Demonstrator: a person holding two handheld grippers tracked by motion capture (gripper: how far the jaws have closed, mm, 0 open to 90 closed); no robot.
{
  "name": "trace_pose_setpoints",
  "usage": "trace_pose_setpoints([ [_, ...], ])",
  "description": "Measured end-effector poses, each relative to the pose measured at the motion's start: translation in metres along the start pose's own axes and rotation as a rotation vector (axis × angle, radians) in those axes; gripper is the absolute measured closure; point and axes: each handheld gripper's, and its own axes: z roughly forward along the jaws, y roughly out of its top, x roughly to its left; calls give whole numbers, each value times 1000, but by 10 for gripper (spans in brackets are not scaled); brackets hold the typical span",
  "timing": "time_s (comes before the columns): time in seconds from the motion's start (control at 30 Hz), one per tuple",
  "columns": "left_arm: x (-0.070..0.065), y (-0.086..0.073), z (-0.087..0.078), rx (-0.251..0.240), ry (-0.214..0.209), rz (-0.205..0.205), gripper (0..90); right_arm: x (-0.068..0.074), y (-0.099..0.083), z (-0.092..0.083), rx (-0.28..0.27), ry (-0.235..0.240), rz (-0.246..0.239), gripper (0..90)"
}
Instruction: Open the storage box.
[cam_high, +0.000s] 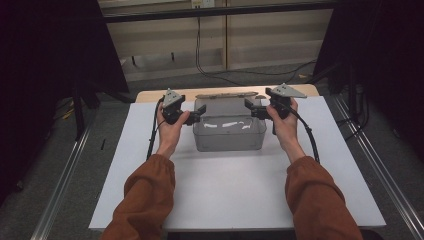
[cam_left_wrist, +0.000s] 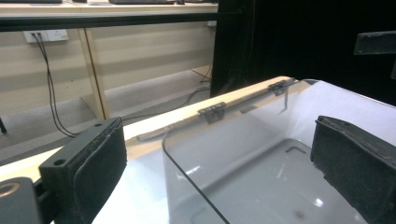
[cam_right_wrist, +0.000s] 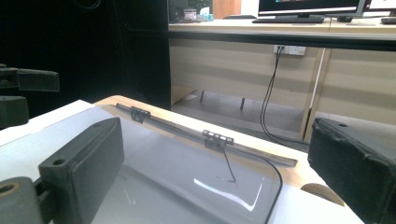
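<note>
Clear plastic box (cam_high: 229, 134) on counter (cam_high: 230, 185): light, rigid, slippery; left claw (cam_high: 199, 115), right claw (cam_high: 248, 105) spread, straddling end walls; grip rims.

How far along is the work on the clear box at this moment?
Early stage. Done: the clear box sits on the white table with its hinged lid lying open behind it, and nothing can be seen inside. In hand: the left gripper and right gripper are at the box's two ends, jaws open astride the walls, not yet clamped. Left: gripping and whatever handling follows.
</note>
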Motion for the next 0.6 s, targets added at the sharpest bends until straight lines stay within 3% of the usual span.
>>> trace_pose_setpoints([
  [0.1,-4,0,-6,-7,-10,-3,34,2,-1,-7,5,-12,-25,33],
  [0.47,-13,-1,-27,-26,-25,24,34,5,-5,-35,-24,-11,-39,32],
  [0.6,-13,-4,-33,-38,-28,9,34,6,-9,-47,-23,-16,-48,31],
])
